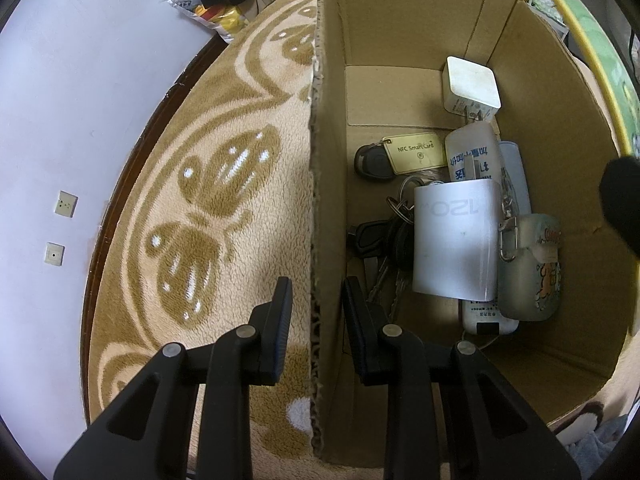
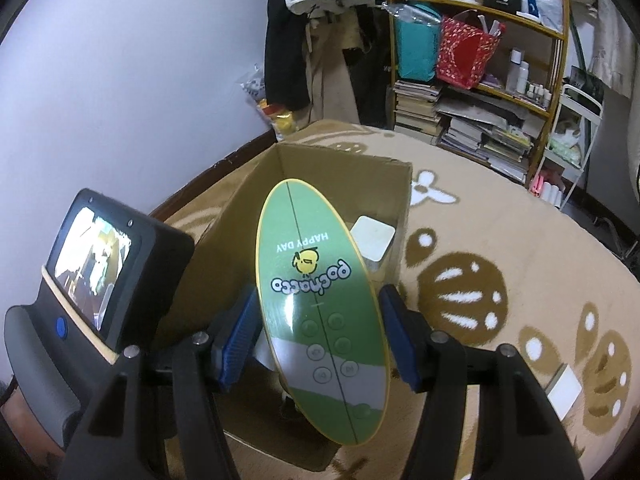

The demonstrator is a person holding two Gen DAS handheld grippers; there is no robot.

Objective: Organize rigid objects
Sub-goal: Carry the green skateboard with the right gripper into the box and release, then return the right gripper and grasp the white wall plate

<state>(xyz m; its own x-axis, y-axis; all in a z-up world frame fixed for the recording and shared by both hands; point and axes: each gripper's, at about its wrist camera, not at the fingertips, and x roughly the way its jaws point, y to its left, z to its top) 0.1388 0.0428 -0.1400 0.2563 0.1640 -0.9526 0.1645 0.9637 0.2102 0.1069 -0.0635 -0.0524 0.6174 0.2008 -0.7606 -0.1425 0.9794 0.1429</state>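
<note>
My right gripper is shut on a flat green oval item with a yellow rim, printed "HAPPY DAY", held upright over an open cardboard box. In the left wrist view my left gripper is open and straddles the box's left wall. Inside lie a white cube charger, an NFC tag on a key fob, a bunch of keys, a large white adapter, a white bottle and a clear case. The green item's rim shows at top right.
The box stands on a beige patterned carpet near a white wall. A shelf of books and bags and hanging clothes fill the back. A white card lies on the carpet at right; a snack bag sits by the wall.
</note>
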